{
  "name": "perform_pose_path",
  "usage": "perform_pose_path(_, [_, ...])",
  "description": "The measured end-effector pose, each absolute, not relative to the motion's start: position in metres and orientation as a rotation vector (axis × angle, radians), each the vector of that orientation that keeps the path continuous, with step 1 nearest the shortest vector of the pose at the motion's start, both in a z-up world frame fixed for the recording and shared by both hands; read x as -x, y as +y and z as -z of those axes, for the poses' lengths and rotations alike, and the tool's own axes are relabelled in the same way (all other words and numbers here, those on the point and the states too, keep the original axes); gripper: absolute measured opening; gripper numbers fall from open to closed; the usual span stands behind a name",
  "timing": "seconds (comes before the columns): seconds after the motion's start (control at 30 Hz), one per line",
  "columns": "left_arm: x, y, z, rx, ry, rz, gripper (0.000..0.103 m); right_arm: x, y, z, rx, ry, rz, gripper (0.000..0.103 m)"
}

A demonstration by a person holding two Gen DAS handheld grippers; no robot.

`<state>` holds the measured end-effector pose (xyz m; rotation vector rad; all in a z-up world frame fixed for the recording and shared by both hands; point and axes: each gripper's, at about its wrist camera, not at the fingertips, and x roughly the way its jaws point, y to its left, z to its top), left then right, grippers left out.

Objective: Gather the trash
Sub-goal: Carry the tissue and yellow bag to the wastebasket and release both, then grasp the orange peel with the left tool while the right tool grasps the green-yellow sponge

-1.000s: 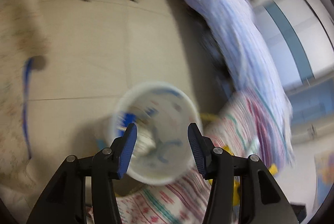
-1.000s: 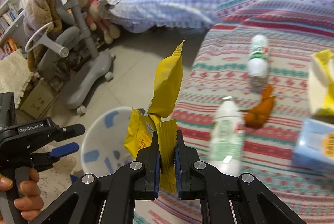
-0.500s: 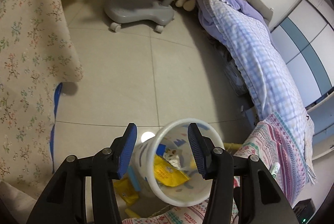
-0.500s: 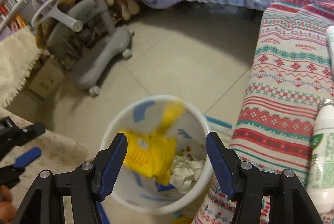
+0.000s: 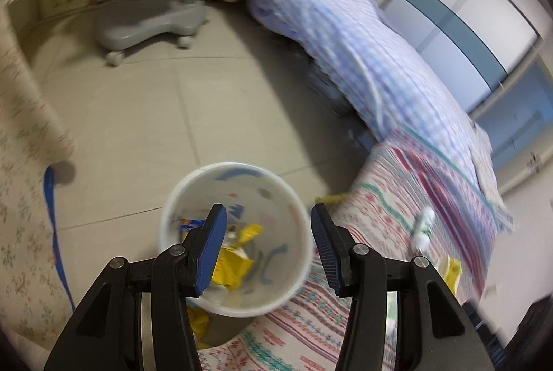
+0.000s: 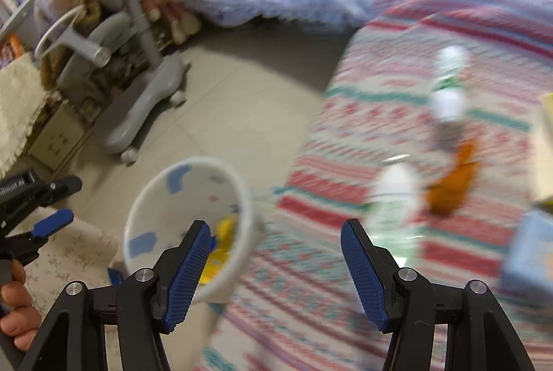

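A white bin (image 5: 287, 198) with blue marks stands on the floor beside the striped blanket. A crumpled yellow wrapper (image 5: 231, 263) lies inside it on other scraps. My left gripper (image 5: 268, 219) hangs open above the bin, nothing between its fingers. In the right wrist view my right gripper (image 6: 274, 229) is open and empty, over the gap between the bin (image 6: 172, 198) and the blanket. There the yellow wrapper (image 6: 224, 232) shows in the bin. Two plastic bottles (image 6: 394, 198) (image 6: 449, 77) and an orange wrapper (image 6: 452, 184) lie on the blanket. The left gripper (image 6: 58, 203) shows at the far left.
A grey wheeled chair base (image 6: 145, 108) stands on the tiled floor behind the bin. A bed with a checked quilt (image 5: 363, 59) runs along the right. A blue box (image 6: 528, 253) and a yellow pack (image 6: 546, 142) sit on the blanket's right. A floral rug (image 5: 24, 198) lies left.
My right gripper opened and the yellow wrapper dropped into the bin. The right view then swung back toward the blanket. The left gripper shifted and rolled above the bin.
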<state>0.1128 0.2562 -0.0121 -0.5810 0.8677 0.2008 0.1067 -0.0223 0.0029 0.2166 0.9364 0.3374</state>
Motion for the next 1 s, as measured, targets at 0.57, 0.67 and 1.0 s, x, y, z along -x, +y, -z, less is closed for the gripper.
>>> perform_pose_path(0.57, [-0.151,0.071,0.006,0.261,0.945,0.201,0.054,-0.081,-0.252,-0.021,-0.566,0.921,0.027,0.068])
perform_pose_path(0.67, [-0.164,0.041,0.020,0.219,1.000,0.232,0.054,-0.081,-0.263,-0.011,-0.591,0.959,0.044,0.068])
perform_pose_path(1.0, [-0.194,0.007,0.050,0.075,1.053,0.161,0.023,-0.087,-0.265,-0.006,-0.493,0.974,0.040,0.068])
